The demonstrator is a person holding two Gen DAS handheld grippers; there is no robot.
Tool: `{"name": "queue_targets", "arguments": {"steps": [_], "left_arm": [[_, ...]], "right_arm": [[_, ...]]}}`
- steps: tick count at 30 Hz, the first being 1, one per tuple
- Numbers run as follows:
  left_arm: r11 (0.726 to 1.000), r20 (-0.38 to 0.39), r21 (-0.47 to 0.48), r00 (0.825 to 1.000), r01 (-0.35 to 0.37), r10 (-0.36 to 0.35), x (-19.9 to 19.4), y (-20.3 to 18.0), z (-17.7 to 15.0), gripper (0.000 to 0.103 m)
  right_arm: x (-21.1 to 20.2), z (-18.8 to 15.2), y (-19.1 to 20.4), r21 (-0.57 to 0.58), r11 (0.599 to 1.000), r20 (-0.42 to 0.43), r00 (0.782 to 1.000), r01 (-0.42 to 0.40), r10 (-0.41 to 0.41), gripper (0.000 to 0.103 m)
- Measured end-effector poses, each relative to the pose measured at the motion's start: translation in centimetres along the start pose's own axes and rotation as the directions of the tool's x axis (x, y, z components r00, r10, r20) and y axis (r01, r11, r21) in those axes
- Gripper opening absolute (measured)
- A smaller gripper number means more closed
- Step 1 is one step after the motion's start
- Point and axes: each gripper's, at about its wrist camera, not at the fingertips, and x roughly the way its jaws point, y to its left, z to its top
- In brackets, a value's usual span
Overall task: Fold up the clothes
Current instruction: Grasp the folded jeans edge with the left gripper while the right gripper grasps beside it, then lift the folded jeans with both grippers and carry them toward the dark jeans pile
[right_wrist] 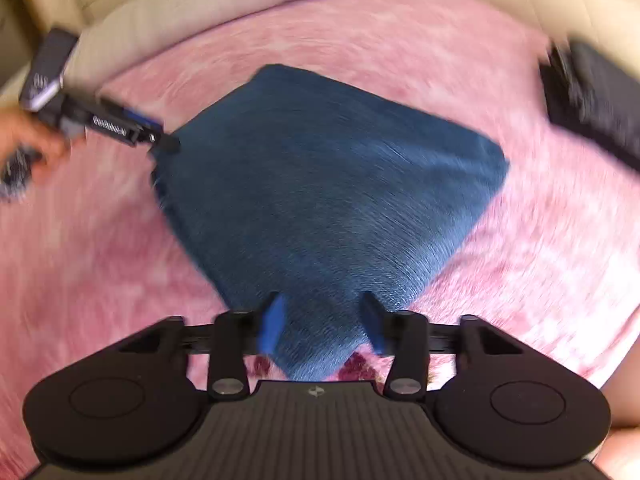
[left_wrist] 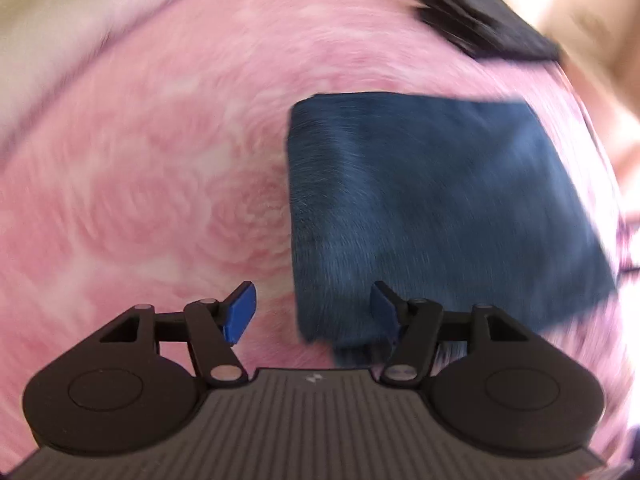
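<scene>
A folded dark blue garment (left_wrist: 432, 208) lies flat on the pink floral blanket (left_wrist: 140, 180). My left gripper (left_wrist: 313, 312) hangs over its near left corner, jaws apart, with the right pad above the cloth and the left pad above the blanket. In the right wrist view the blue garment (right_wrist: 320, 192) looks like a diamond. Its near corner lies below and between the spread pads of my right gripper (right_wrist: 324, 322), which do not press on it. The left gripper (right_wrist: 160, 140), held by a hand (right_wrist: 28, 144), sits at the garment's left corner.
A dark folded garment (left_wrist: 488, 24) lies beyond the blue one, at the far right in the right wrist view (right_wrist: 596, 100). A cream pillow (right_wrist: 220, 8) borders the blanket (right_wrist: 540, 248) at the back. Both views are motion-blurred.
</scene>
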Motion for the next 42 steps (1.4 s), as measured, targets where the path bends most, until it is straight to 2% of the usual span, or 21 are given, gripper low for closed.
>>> {"name": "queue_targets", "arguments": {"steps": [1, 3, 7, 9, 11, 13, 15, 17, 18, 19, 22, 24, 27, 28, 30, 32, 34, 35, 37, 39, 42], "left_arm": [[0.995, 0.015, 0.094, 0.999, -0.033, 0.032, -0.6, -1.1, -0.7, 0.067], [0.955, 0.053, 0.278, 0.994, -0.102, 0.091, -1.6, -3.3, -2.1, 0.07], [0.81, 0.128, 0.557, 0.983, -0.181, 0.132, -0.3, -7.4, -5.0, 0.077], [0.748, 0.163, 0.631, 0.978, -0.204, 0.13, 0.8, -8.9, -5.9, 0.081], [0.725, 0.183, 0.654, 0.975, -0.219, 0.129, 1.8, -9.7, -6.3, 0.082], [0.689, 0.206, 0.683, 0.969, -0.242, 0.137, 3.0, -10.5, -6.9, 0.083], [0.615, 0.248, 0.732, 0.956, -0.292, 0.159, 4.1, -11.3, -7.5, 0.085], [0.549, 0.292, 0.767, 0.942, -0.334, 0.165, 4.8, -11.9, -7.9, 0.088], [0.519, 0.313, 0.779, 0.936, -0.351, 0.163, 5.1, -12.1, -8.0, 0.09], [0.492, 0.325, 0.792, 0.932, -0.361, 0.16, 5.3, -12.3, -7.9, 0.09], [0.436, 0.338, 0.822, 0.93, -0.367, 0.146, 5.9, -12.7, -7.6, 0.09], [0.407, 0.35, 0.831, 0.925, -0.378, 0.145, 6.2, -13.0, -7.3, 0.09], [0.405, 0.343, 0.83, 0.923, -0.384, 0.172, 7.3, -12.7, -5.9, 0.086], [0.425, 0.326, 0.825, 0.928, -0.373, 0.181, 7.6, -12.5, -5.2, 0.074], [0.46, 0.292, 0.82, 0.94, -0.342, 0.178, 7.9, -12.2, -4.3, 0.072], [0.477, 0.27, 0.82, 0.949, -0.314, 0.161, 7.8, -12.2, -3.9, 0.061], [0.495, 0.265, 0.815, 0.953, -0.302, 0.144, 7.4, -12.2, -3.8, 0.057], [0.509, 0.264, 0.808, 0.954, -0.298, 0.139, 7.2, -12.1, -3.7, 0.056], [0.54, 0.252, 0.794, 0.959, -0.28, 0.127, 6.9, -11.8, -3.3, 0.056], [0.556, 0.24, 0.788, 0.963, -0.265, 0.118, 6.6, -11.7, -2.9, 0.056], [0.557, 0.229, 0.791, 0.967, -0.254, 0.115, 6.0, -11.7, -3.0, 0.057]], "right_arm": [[-0.2, -0.1, 1.3, -0.057, 0.998, 0.0, 1.0, 0.024, -0.024, 0.058], [0.3, -0.8, 4.0, -0.18, 0.98, 0.001, 0.997, 0.081, -0.082, 0.059], [3.7, -2.2, 8.4, -0.408, 0.889, 0.038, 0.977, 0.208, -0.212, 0.067], [5.4, -2.7, 10.1, -0.495, 0.831, 0.067, 0.965, 0.254, -0.255, 0.07], [7.0, -3.2, 10.8, -0.551, 0.787, 0.084, 0.957, 0.276, -0.276, 0.073], [8.0, -3.7, 11.1, -0.605, 0.734, 0.121, 0.946, 0.309, -0.3, 0.083], [9.0, -4.1, 11.3, -0.653, 0.676, 0.158, 0.934, 0.342, -0.32, 0.085], [9.1, -4.2, 10.7, -0.677, 0.636, 0.192, 0.924, 0.369, -0.331, 0.08], [9.1, -4.1, 10.1, -0.674, 0.638, 0.197, 0.923, 0.372, -0.331, 0.07], [9.0, -3.9, 9.6, -0.67, 0.641, 0.202, 0.922, 0.375, -0.329, 0.068], [7.7, -2.6, 8.3, -0.632, 0.693, 0.202, 0.937, 0.346, -0.284, 0.041], [6.0, -2.1, 8.2, -0.615, 0.715, 0.214, 0.943, 0.333, -0.255, 0.028], [4.4, -1.4, 7.8, -0.598, 0.723, 0.234, 0.939, 0.345, -0.254, 0.028], [4.2, -1.3, 7.6, -0.595, 0.726, 0.232, 0.939, 0.344, -0.255, 0.028], [4.3, -1.5, 7.6, -0.597, 0.726, 0.225, 0.94, 0.341, -0.256, 0.029], [4.8, -2.2, 7.9, -0.606, 0.721, 0.216, 0.942, 0.336, -0.257, 0.031], [5.5, -2.9, 8.5, -0.615, 0.709, 0.217, 0.938, 0.346, -0.269, 0.043], [6.1, -3.4, 9.0, -0.62, 0.699, 0.223, 0.934, 0.357, -0.28, 0.047], [7.4, -4.2, 9.8, -0.637, 0.674, 0.237, 0.927, 0.375, -0.292, 0.065], [8.9, -4.9, 10.5, -0.657, 0.642, 0.253, 0.918, 0.395, -0.306, 0.073], [9.7, -4.8, 9.8, -0.665, 0.613, 0.288, 0.904, 0.426, -0.315, 0.065]]}}
